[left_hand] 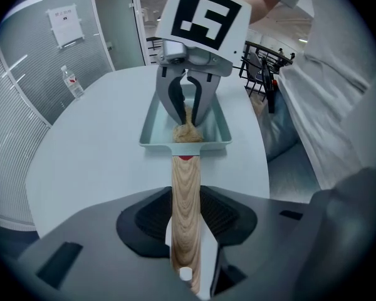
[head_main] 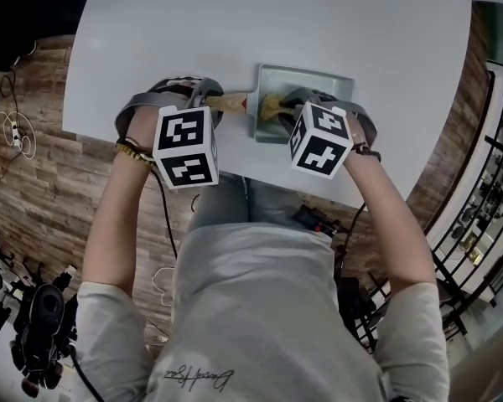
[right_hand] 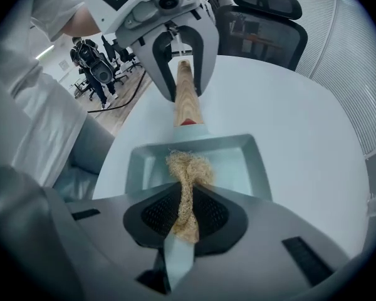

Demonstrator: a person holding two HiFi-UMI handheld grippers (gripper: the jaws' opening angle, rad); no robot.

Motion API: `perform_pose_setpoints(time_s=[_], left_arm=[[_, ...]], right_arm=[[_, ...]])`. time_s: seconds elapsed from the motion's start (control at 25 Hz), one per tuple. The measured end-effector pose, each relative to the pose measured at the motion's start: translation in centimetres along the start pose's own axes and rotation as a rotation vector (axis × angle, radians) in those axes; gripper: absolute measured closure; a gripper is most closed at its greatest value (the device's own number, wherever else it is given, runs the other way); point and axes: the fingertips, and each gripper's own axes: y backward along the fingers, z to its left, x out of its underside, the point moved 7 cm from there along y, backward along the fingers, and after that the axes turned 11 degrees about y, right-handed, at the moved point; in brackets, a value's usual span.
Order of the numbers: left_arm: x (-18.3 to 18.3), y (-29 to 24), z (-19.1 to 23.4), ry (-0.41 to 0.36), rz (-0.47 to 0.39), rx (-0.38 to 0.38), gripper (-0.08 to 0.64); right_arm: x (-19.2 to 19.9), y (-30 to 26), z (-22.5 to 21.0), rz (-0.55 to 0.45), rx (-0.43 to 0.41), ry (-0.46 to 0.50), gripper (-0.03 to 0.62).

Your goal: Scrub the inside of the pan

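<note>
The white table carries the square pan near its six o'clock edge, right before the person. Its wooden handle sticks out toward nine o'clock, and the left gripper is clamped on it, likely to stop the pan sliding. The right gripper pinches a straw-coloured scrubber, down on the pan floor at its nine o'clock end, so scrubbing looks under way.

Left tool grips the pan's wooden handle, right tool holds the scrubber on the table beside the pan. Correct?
No. The right tool holds the scrubber inside the pan, not on the table beside it; the right gripper view shows it. The left tool does grip the wooden handle.
</note>
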Motion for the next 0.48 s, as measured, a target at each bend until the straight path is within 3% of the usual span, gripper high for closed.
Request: perform_pose_setpoints(time_s=[0.48], left_arm=[[-0.1, 0.0, -0.1, 0.006, -0.005, 0.011, 0.411]], right_arm=[[0.9, 0.7, -4.5, 0.045, 0.076, 0.010, 0.525]])
